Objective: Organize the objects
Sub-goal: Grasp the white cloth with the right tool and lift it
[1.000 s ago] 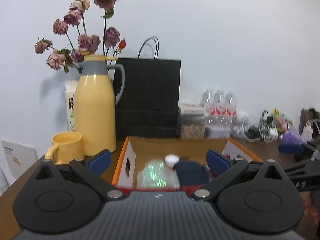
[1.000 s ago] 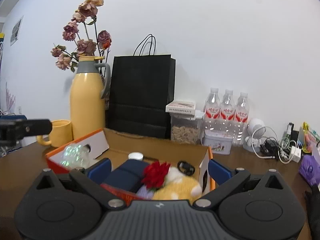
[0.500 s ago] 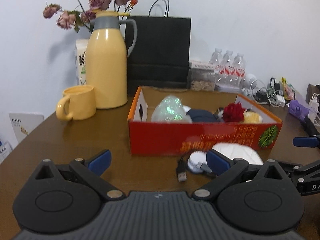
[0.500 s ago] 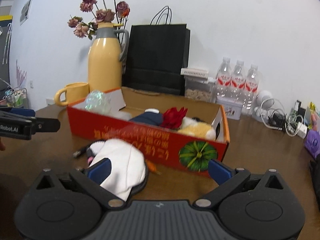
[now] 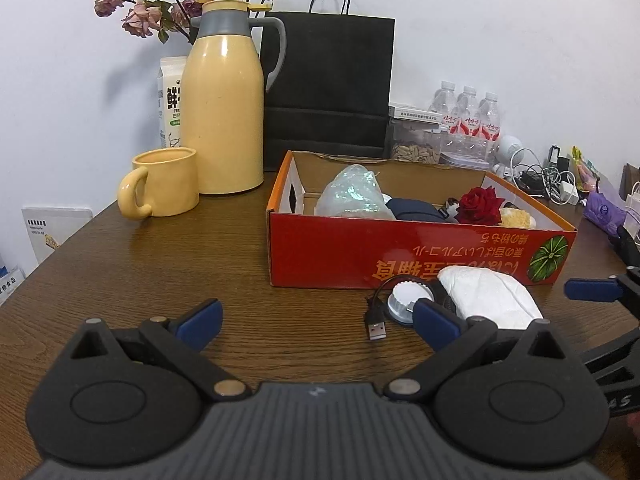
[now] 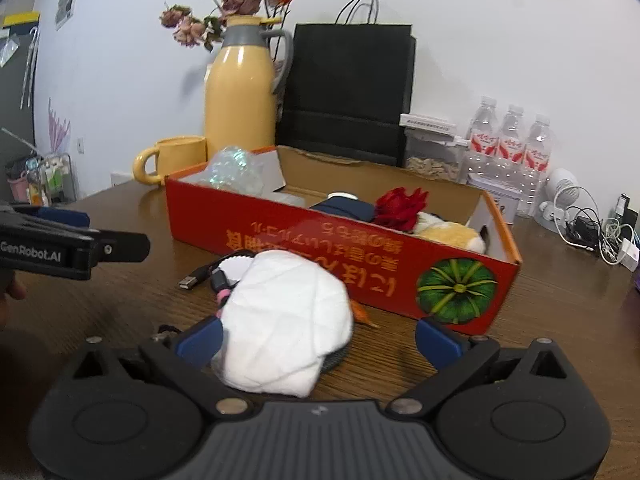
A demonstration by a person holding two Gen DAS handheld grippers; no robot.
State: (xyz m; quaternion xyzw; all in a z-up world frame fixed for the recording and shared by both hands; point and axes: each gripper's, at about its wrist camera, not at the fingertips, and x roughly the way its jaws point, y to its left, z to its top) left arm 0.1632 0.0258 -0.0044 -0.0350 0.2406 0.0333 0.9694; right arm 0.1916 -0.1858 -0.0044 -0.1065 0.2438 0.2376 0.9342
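A red cardboard box (image 5: 400,252) on the brown table holds a crumpled clear wrapper (image 5: 352,196), a navy item (image 5: 416,209), a red rose (image 5: 480,204) and a yellow plush (image 5: 516,219). The box also shows in the right wrist view (image 6: 320,240). In front of it lie a white folded cloth (image 6: 288,320), a white round device (image 5: 406,302) and a black USB cable (image 5: 376,322). My left gripper (image 5: 318,322) is open and empty, left of these. My right gripper (image 6: 318,338) is open, with the cloth lying between its fingers.
A yellow thermos (image 5: 224,120), a yellow mug (image 5: 164,188), dried flowers (image 5: 192,0) and a black paper bag (image 5: 328,88) stand behind the box on the left. Water bottles (image 5: 468,120) and tangled chargers (image 5: 548,184) are at the back right.
Both grippers have pulled back and tilted down from above the box to the table in front of it. The cloth, round device and cable have come into view.
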